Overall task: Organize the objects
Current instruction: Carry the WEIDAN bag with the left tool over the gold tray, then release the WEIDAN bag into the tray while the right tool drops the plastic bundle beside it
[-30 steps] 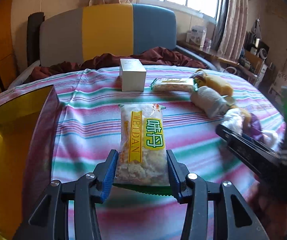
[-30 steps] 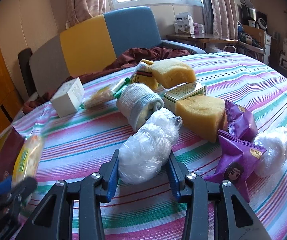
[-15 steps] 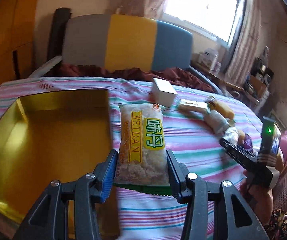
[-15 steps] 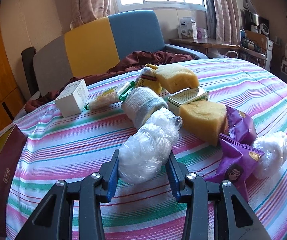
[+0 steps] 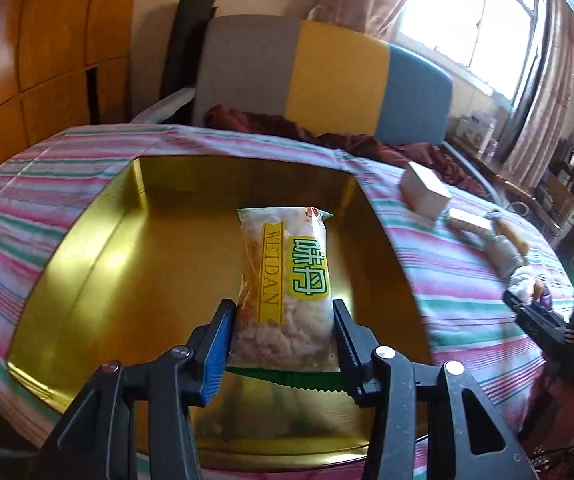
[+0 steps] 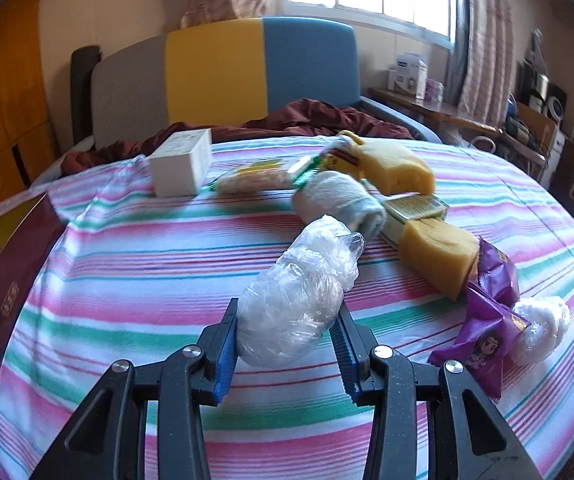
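While over gold tray (image 5: 87,264): left fingers (image 5: 217,344) clamp snack packet (image 5: 287,284) | right fingers (image 6: 227,344) clamp plastic-wrapped bundle (image 6: 295,296)

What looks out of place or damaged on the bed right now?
Nothing looks spilled or torn. The remaining items lie jumbled on the striped cover, unsorted. The gold box holds nothing except the snack packet above it.

1. Gold box (image 5: 99,240): one.
2. Weidan snack packets: two, packet one (image 5: 287,280) and packet two (image 6: 253,176).
3. White cartons: one (image 6: 181,166).
4. Clear plastic-wrapped bundles: two, bundle one (image 6: 299,292) and bundle two (image 6: 543,328).
5. Yellow sponge blocks: two, block one (image 6: 397,170) and block two (image 6: 439,256).
6. Purple snack packs: two, pack one (image 6: 483,344) and pack two (image 6: 497,272).
7. Rolled white cloths: one (image 6: 339,200).
8. Flat green-edged boxes: one (image 6: 417,208).
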Available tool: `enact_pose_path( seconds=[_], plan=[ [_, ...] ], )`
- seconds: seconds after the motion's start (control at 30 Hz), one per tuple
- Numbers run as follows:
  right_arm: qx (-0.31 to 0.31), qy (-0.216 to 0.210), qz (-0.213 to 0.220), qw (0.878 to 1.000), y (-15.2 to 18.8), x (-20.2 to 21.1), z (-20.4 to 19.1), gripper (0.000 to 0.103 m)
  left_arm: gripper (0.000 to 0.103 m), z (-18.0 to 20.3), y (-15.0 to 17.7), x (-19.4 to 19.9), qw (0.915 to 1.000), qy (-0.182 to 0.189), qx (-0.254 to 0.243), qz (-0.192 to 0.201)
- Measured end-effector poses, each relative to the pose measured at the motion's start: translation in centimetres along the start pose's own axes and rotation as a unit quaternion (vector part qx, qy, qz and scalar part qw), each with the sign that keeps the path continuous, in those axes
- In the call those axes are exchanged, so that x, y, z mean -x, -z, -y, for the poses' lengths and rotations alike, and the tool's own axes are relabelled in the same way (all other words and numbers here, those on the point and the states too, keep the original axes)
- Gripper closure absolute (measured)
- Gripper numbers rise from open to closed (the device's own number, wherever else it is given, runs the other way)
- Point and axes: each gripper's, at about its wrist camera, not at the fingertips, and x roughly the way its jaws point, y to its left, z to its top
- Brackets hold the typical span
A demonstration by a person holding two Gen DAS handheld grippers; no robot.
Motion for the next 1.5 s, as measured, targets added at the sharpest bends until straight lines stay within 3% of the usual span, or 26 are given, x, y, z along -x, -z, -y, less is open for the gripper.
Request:
enact_pose_path(
  seconds=[0.37, 0.63, 1.2, 1.37, 1.5],
  plan=[
    [0.019, -0.05, 0.002, 0.999, 0.3, 3.3, -5.2, 0.06, 0.055, -6.2, 0.7, -0.8, 0.9977, -0.041, 0.049, -0.02],
    [0.028, -0.097, 0.022, 0.995, -0.4, 6.7, -9.3, 0.06, 0.055, -8.1, 0.5, -1.8, 0.9963, -0.054, 0.058, -0.033],
    [0.071, -0.185, 0.053, 0.979, -1.7, 12.8, -16.3, 0.059, 0.055, -9.9, -0.1, -2.5, 0.9901, -0.114, 0.055, -0.06],
    [0.086, -0.2, 0.048, 0.975, -1.3, 13.4, -18.0, 0.059, 0.055, -10.5, -0.5, -0.8, 0.9909, -0.086, 0.098, -0.032],
    [0.097, -0.22, 0.028, 0.97, -0.7, 13.0, -19.3, 0.059, 0.055, -11.4, -1.0, 0.8, 0.9879, -0.096, 0.121, 0.007]
  ],
)
